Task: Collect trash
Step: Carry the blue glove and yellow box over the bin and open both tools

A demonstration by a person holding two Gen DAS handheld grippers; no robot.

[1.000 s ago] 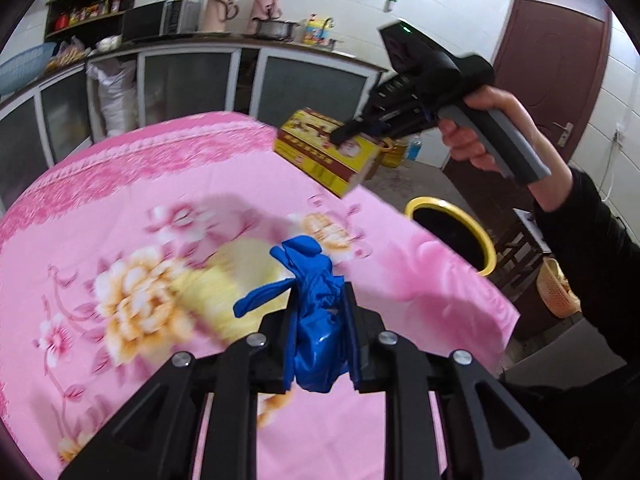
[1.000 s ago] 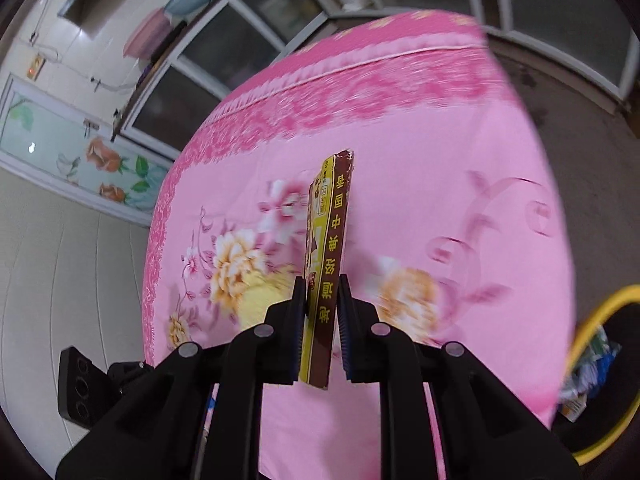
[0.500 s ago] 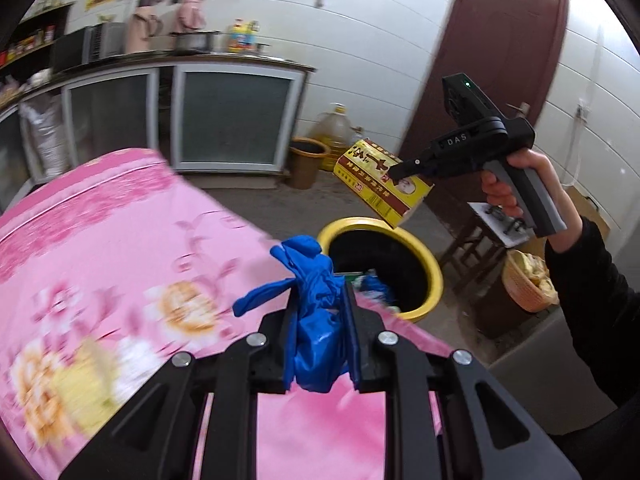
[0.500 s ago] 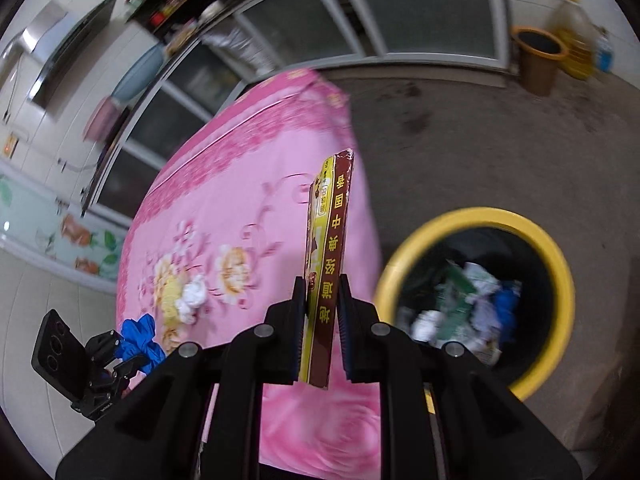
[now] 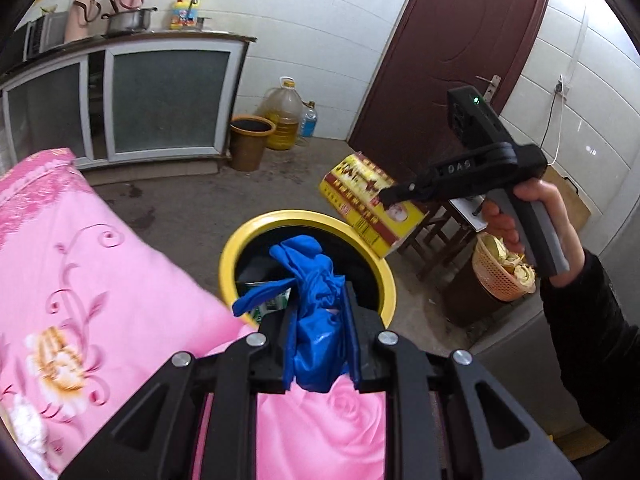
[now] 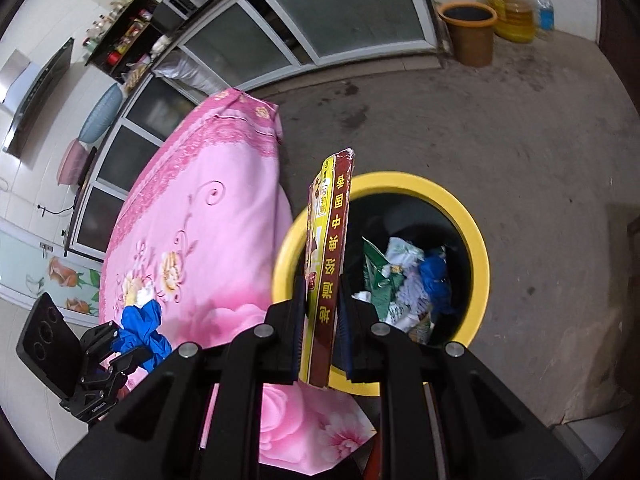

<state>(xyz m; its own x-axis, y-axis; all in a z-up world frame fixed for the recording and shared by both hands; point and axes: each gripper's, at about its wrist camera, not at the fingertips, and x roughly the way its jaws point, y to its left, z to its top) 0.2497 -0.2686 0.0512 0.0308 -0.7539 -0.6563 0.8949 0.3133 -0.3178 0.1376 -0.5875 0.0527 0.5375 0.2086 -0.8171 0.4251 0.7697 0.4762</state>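
Note:
My left gripper [image 5: 318, 312] is shut on a crumpled blue glove [image 5: 316, 300] and holds it over the table's edge, just short of the yellow-rimmed trash bin [image 5: 376, 256]. My right gripper [image 6: 322, 304] is shut on a flat yellow and dark red carton [image 6: 330, 260], held on edge above the near rim of the bin [image 6: 476, 248]. The bin holds paper scraps and a blue item. The carton [image 5: 372, 206] and right gripper [image 5: 396, 196] also show in the left wrist view, above the bin's far rim. The left gripper [image 6: 120, 352] with the glove [image 6: 142, 328] shows at lower left of the right wrist view.
The table has a pink flowered cloth [image 5: 80, 272]. Beside the bin stand a wooden stool [image 5: 444, 232] and a wicker basket [image 5: 500, 272]. A brown bucket [image 5: 250, 140], an oil jug [image 5: 284, 116] and a water bottle [image 5: 309, 120] stand by the cabinets [image 5: 160, 100]. A dark door [image 5: 448, 48] is behind.
Both grippers have swung from over the table towards the bin. The carton now hangs above the bin's rim and the glove sits at the table edge by the bin. Both grips unchanged.

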